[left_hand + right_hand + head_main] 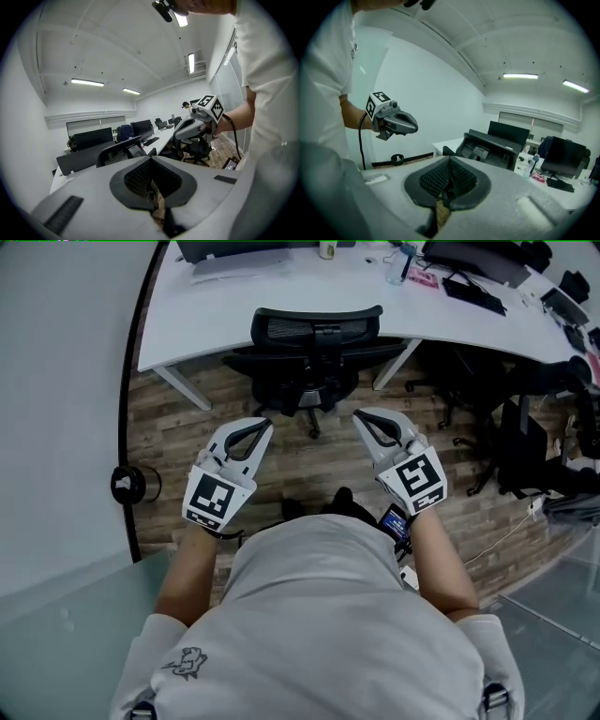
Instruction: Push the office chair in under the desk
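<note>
Now both jaws clenched, empty: left gripper (262, 427), right gripper (361, 418) near chair (317, 329), not touching; press it evenly, straight toward table (187, 324).

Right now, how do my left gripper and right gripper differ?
The left gripper angles in toward the right and the right gripper toward the left, both aimed at the office chair. A small lit screen sits at the wrist behind the right gripper; none shows behind the left gripper. Shared: both are shut, empty and clear of the office chair.
</note>
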